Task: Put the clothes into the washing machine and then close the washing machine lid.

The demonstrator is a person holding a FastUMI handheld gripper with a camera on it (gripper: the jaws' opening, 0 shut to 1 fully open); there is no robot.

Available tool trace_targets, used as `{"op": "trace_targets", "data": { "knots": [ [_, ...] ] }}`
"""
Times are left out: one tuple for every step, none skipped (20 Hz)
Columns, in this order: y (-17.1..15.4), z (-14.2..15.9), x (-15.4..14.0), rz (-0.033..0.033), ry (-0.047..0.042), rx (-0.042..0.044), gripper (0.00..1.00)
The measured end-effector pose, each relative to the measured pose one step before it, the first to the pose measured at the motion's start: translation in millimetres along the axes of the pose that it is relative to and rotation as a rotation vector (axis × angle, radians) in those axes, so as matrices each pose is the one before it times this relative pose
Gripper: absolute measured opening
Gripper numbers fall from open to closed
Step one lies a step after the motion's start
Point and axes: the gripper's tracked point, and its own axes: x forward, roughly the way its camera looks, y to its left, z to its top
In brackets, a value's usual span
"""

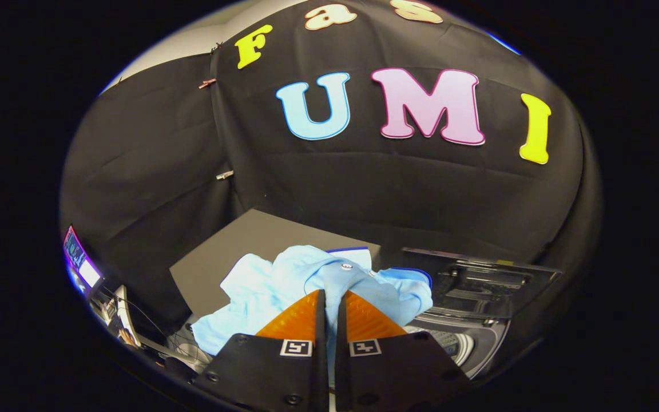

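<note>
Your gripper (330,297) is holding its fingers (301,320) nearly together, with only a thin gap showing between them, and they are pinching a fold of the light blue shirt (284,280); the cloth is showing in that gap and spilling out past both tips, so you are gripping the garment. The shirt is bunching up in a crumpled heap just ahead of the fingers and to either side of them, with a small round snap or button (345,266) sitting on the fabric just beyond the tips and a darker blue trim (415,272) running along its far edge. Beside the shirt, on the side of the right finger, the washing machine (472,343) is sitting with its lid (478,280) standing open and tilting back, and part of the drum rim is showing under the lid. Whether the shirt is hanging over the opening or still beside it, you cannot tell from here. Beyond the shirt a dark flat bench (238,246) is lying, and the cloth is overlapping its near edge. Well off from the shirt on the left finger's side, a lit screen (78,257) is glowing among some cables (183,346).
</note>
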Motion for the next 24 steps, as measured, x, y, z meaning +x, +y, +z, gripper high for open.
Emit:
{"op": "trace_targets", "data": {
  "knots": [
    [-14.16,-2.15,-4.58,-0.00954,-0.00085,0.00670,0.09],
    [-13.13,-3.30,-6.45,-0.01109,-0.00013,0.01277,0.09],
    [-13.45,-2.55,-5.91,-0.00930,-0.00462,0.02017,0.09],
    [-13.34,-3.75,-4.20,-0.01316,-0.00312,0.01606,0.09],
    [-14.80,-3.88,-3.95,-0.01929,0.00138,0.00770,0.09],
    [-15.19,-3.72,-1.78,-0.02362,0.00112,0.00643,0.09],
    [-14.95,-3.52,-1.77,-0.02310,0.00284,0.00889,0.09],
    [-12.58,-0.58,-2.33,-0.01810,-0.00310,0.01523,0.09],
    [-12.41,1.79,-1.19,-0.01680,-0.00480,0.01512,0.08],
    [-12.01,1.85,0.41,-0.01749,-0.00618,0.01557,0.09],
    [-9.07,-1.03,1.72,-0.00401,-0.00105,0.01884,0.08],
    [-7.18,-2.13,3.32,-0.00883,0.00366,0.02016,0.08],
    [-8.31,-10.54,8.37,-0.01396,0.02439,0.02477,0.07],
    [-3.54,-3.60,-0.14,0.00127,0.01577,0.02610,0.06],
    [-3.88,0.52,2.33,-0.00442,-0.01812,-0.00636,0.06],
    [-4.99,0.10,6.18,-0.00601,-0.01477,-0.03311,0.05],
    [-3.04,-0.88,4.04,-0.00539,-0.01256,-0.03318,0.05],
    [-0.57,-9.80,7.55,0.00423,0.01981,-0.01756,0.05],
    [-1.68,-13.53,3.67,0.00400,0.04483,0.00516,0.05],
    [-3.62,-3.22,1.32,-0.00564,0.01401,-0.00207,0.05],
    [-5.72,-2.69,3.98,-0.01353,-0.00440,-0.01967,0.05],
    [-5.05,-8.80,5.52,-0.00892,0.01188,-0.01216,0.05],
    [-1.97,-12.01,4.97,0.00156,0.03391,0.00568,0.05],
    [1.75,-11.59,3.39,0.00367,0.03981,0.01331,0.05]
  ]
}}
